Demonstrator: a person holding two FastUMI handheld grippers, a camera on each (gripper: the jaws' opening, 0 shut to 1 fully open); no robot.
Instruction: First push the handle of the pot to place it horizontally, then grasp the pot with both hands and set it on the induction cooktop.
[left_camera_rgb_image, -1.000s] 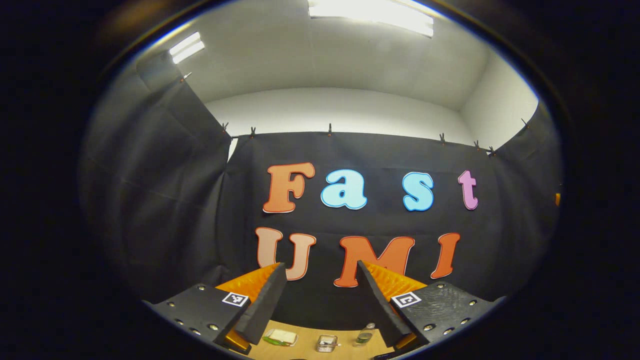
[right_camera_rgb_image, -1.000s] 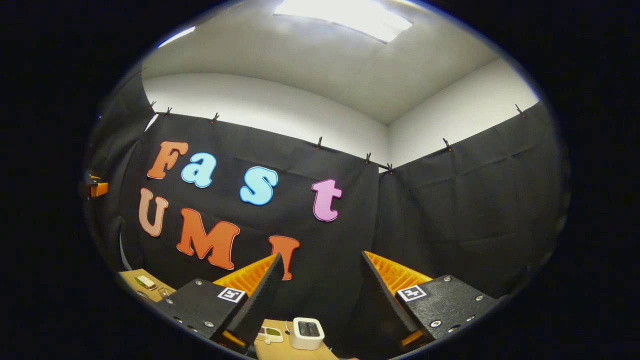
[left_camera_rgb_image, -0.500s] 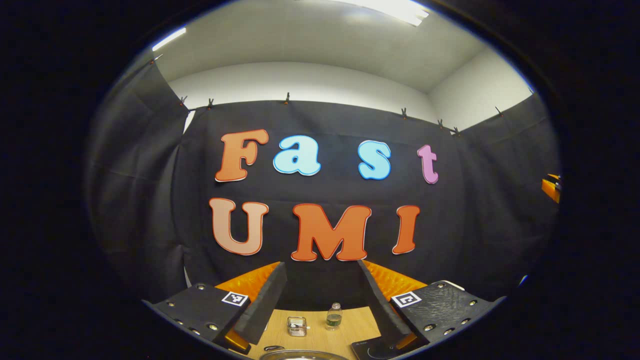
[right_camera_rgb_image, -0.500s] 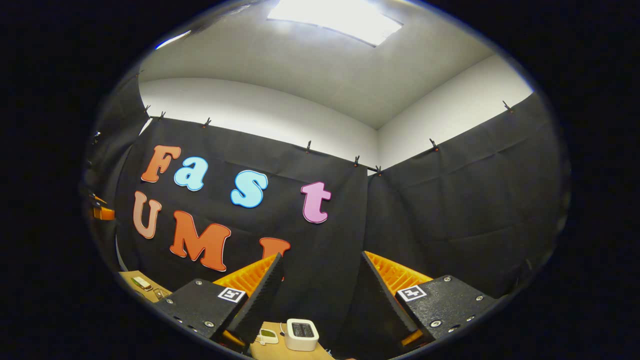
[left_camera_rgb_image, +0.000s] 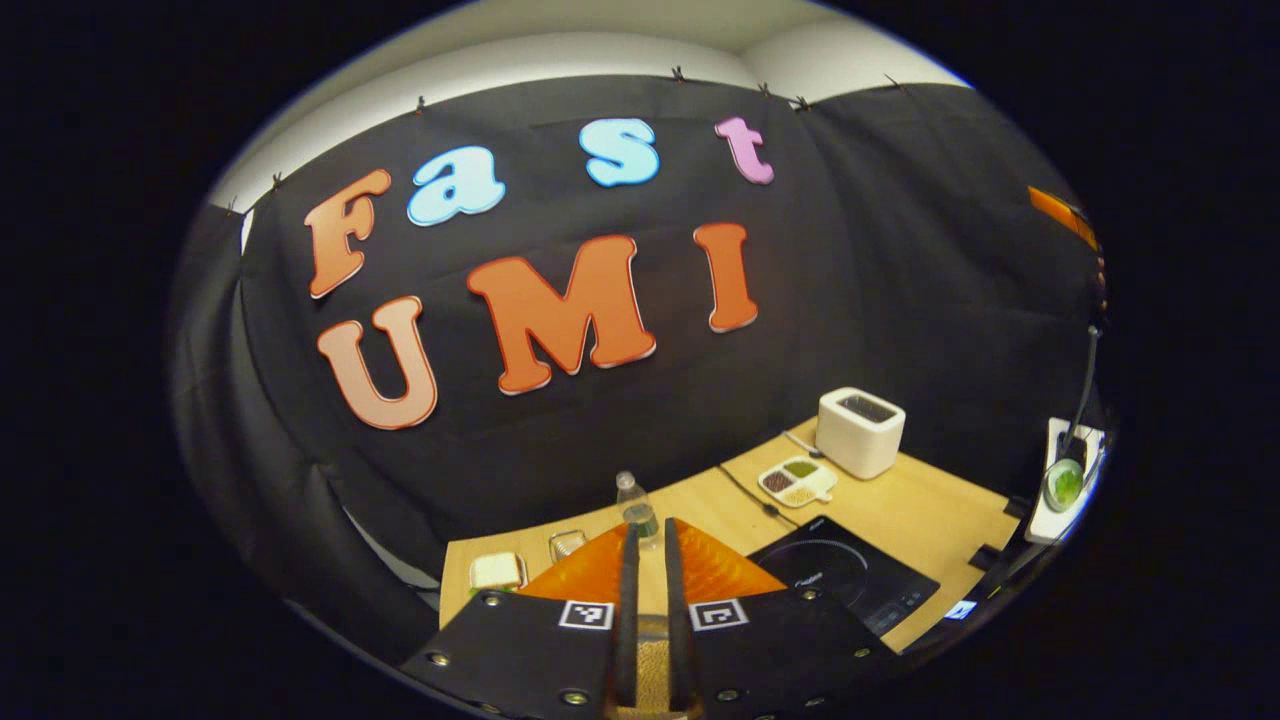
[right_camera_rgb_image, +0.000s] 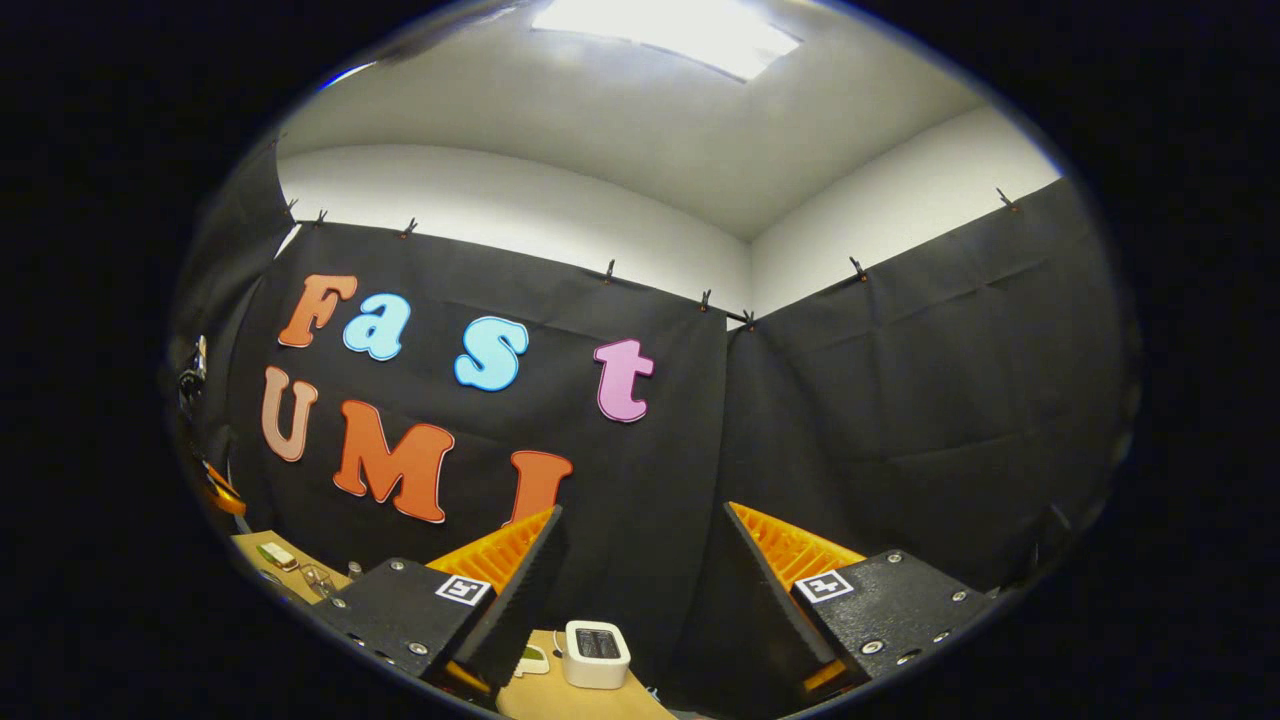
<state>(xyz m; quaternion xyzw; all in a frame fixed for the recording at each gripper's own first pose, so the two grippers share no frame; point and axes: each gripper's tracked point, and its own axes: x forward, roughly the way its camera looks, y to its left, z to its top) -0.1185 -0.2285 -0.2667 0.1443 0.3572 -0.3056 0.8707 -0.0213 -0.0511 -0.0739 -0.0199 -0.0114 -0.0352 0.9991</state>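
Jaws, left gripper view: left gripper has its fingers drawn nearly together, a thin slit between them and nothing held.
Aim, left gripper view: tilted down toward the wooden table, above and short of the items on it.
Induction cooktop: black slab on the table, just right of the left gripper's fingers, top bare.
Other items, left gripper view: white toaster at the back; divided dish in front of it; clear bottle just beyond the fingertips; a small jar and a pale sponge-like block to the left.
Pot: not located from these frames; handle angle cannot be told.
Jaws, right gripper view: right gripper stands wide apart and empty.
Aim, right gripper view: pointed high at the cloth wall and ceiling; toaster and a strip of table lie at the bottom edge.
Risk, pot search: with the pot unsighted, a descent could strike its rim or miss the handle.
Risk, bottle: likely tips if the left gripper sweeps forward.
Risk, two-handed lift: the right gripper aims far off the table, so an uneven grasp could tilt the pot.
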